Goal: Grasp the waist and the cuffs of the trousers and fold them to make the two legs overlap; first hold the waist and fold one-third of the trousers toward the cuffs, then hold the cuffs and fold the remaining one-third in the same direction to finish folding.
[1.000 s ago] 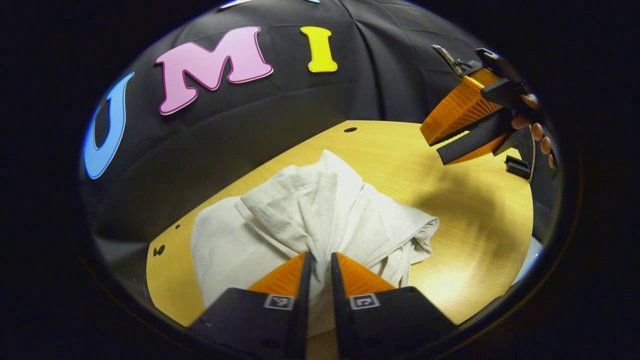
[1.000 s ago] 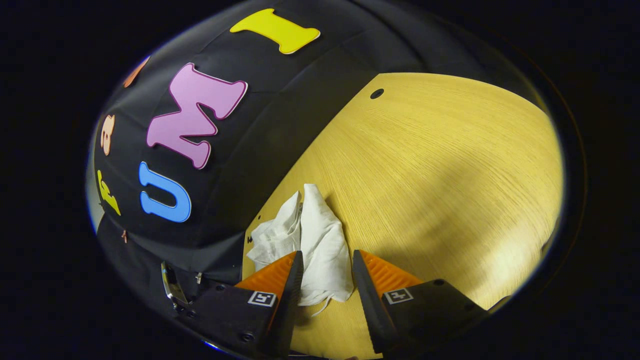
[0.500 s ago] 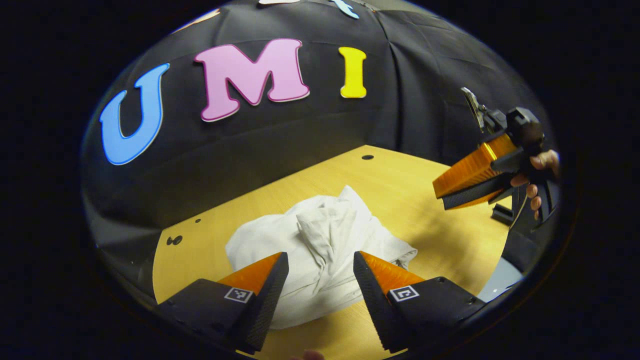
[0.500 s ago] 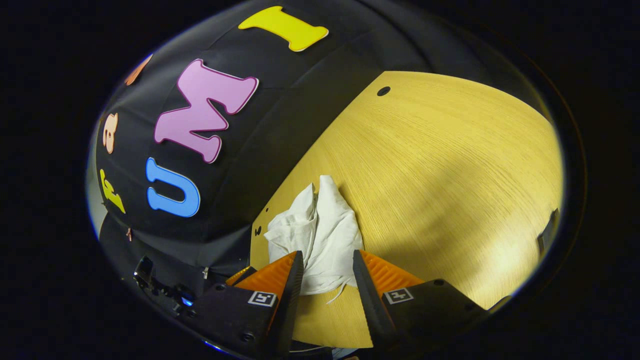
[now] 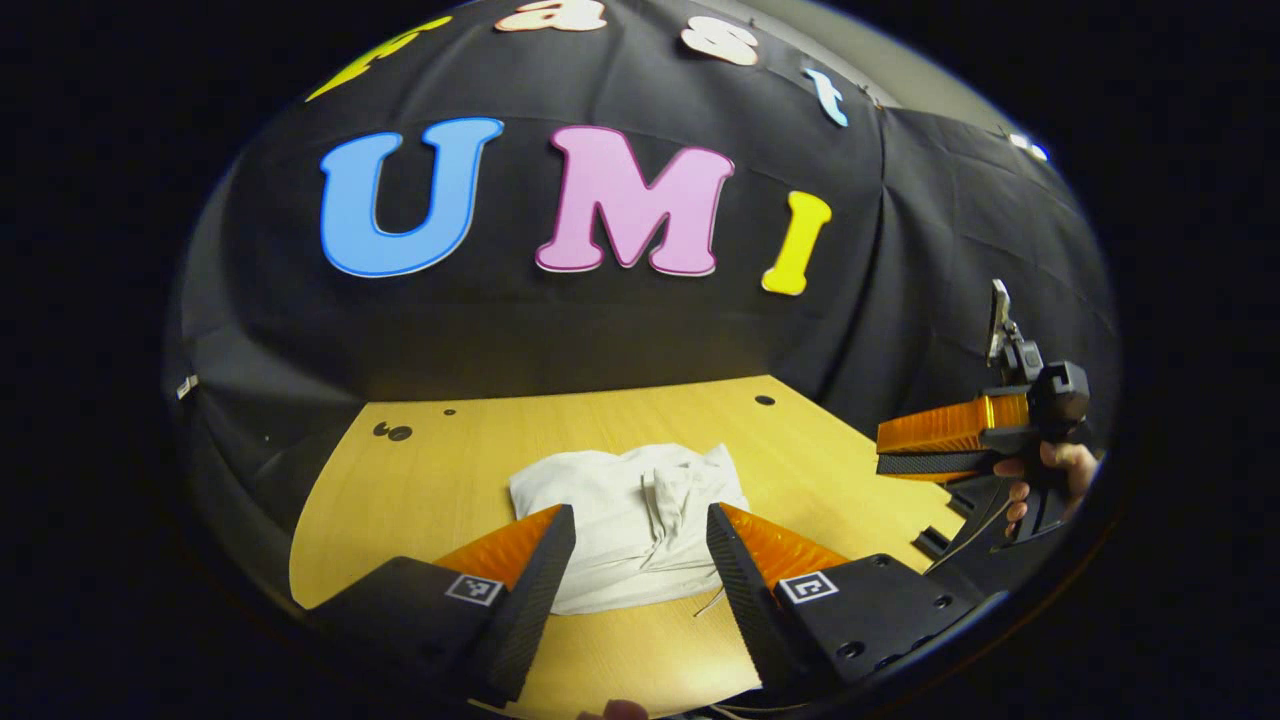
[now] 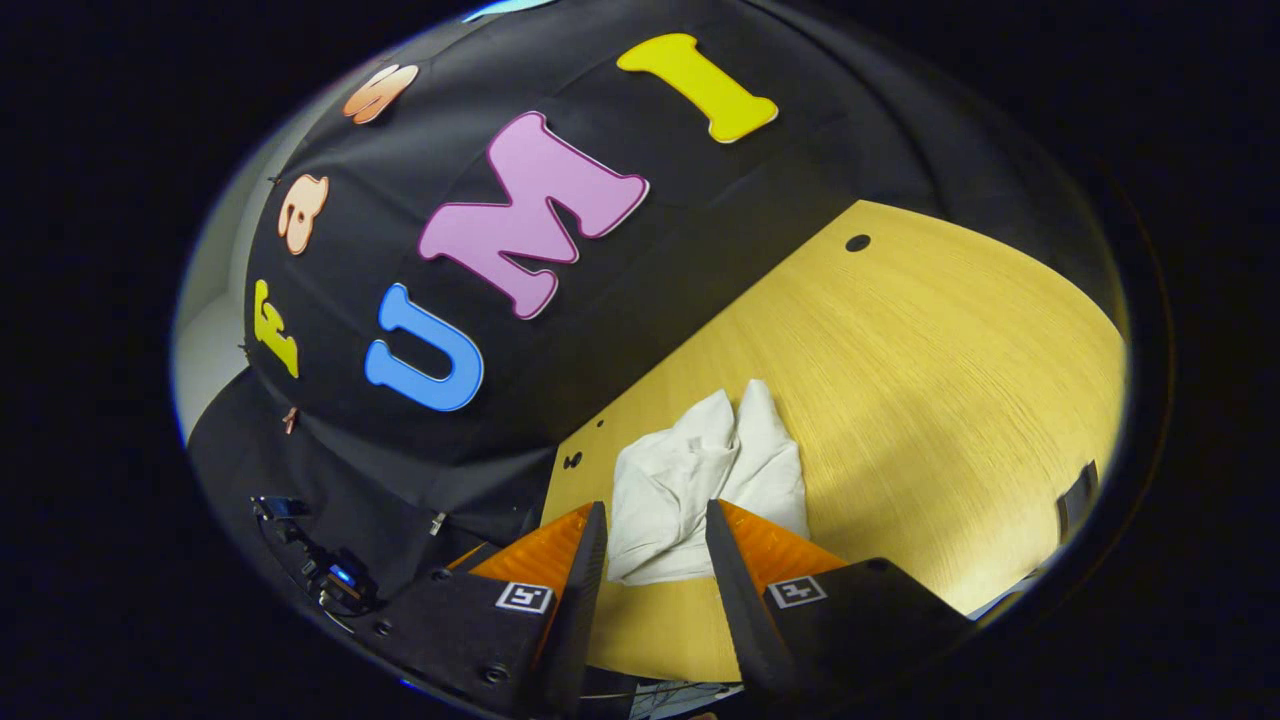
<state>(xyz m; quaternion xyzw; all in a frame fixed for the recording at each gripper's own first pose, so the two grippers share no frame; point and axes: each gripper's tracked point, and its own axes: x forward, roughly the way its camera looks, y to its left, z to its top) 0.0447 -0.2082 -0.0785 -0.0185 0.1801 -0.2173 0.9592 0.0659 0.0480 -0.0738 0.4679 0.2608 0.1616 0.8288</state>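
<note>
The white trousers [image 5: 625,515] lie folded into a small rumpled bundle on the wooden table [image 5: 420,490]. In the left gripper view my left gripper [image 5: 640,540] hangs open above the near edge of the bundle, nothing between its fingers. Far right in that view a hand holds the right gripper [image 5: 880,448], lifted off the table with its fingers close together. In the right gripper view the trousers [image 6: 705,485] lie ahead of the right gripper [image 6: 655,545], whose fingers stand apart with nothing between them.
The black cloth wall rises right behind the table. Small dark holes [image 5: 392,432] mark the table's far left corner, and another hole [image 6: 857,243] sits near the back edge. A small dark block [image 6: 1075,495] lies at the table's right edge.
My left gripper let go of the trousers, opened and pulled back and up. The bundle settled flat on the table. The right gripper also drew away from the cloth.
</note>
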